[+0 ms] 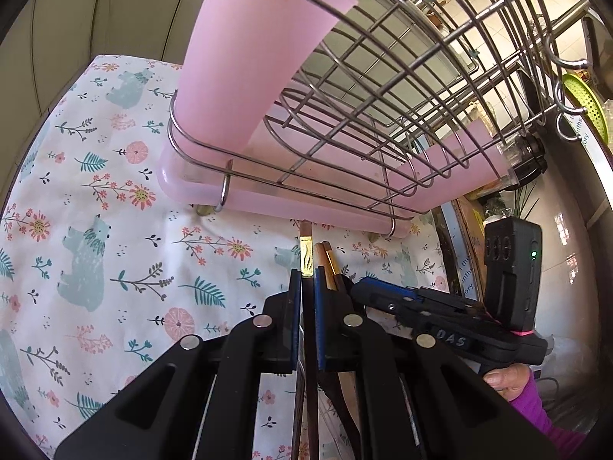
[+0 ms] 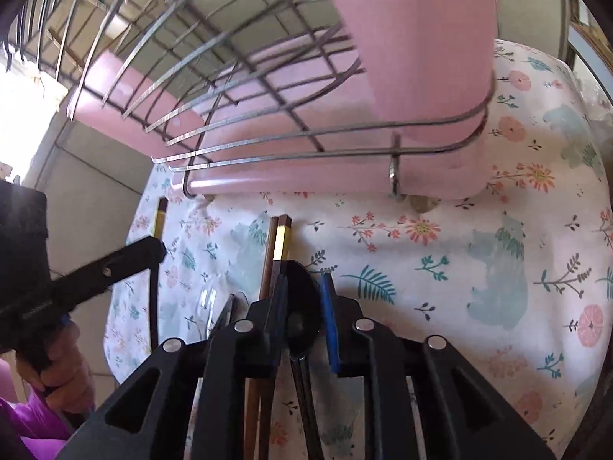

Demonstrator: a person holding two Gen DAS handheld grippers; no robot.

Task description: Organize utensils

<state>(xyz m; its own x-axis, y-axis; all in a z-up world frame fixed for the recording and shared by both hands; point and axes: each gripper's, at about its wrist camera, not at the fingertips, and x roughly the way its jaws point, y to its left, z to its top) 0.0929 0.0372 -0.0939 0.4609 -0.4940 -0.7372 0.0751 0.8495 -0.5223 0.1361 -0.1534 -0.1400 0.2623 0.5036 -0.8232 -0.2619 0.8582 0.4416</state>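
Observation:
My left gripper (image 1: 307, 280) is shut on a brown chopstick with a gold band (image 1: 305, 258), its end pointing toward the dish rack. A pair of chopsticks (image 1: 327, 264) lies just right of it. My right gripper (image 2: 304, 287) has its jaws closed around a black spoon (image 2: 302, 299); a pair of chopsticks (image 2: 276, 237) lies against its left finger. The right gripper also shows in the left wrist view (image 1: 358, 287), and the left gripper in the right wrist view (image 2: 153, 247). A wire dish rack (image 1: 345, 122) on a pink tray (image 1: 268, 199) holds a pink utensil cup (image 1: 245, 57).
A floral cloth with bears (image 1: 95, 211) covers the table. Hooks (image 1: 563, 61) hang on the rack's right end. A green strainer (image 1: 586, 103) is at far right. A clear plastic item (image 2: 214, 303) lies on the cloth left of my right gripper.

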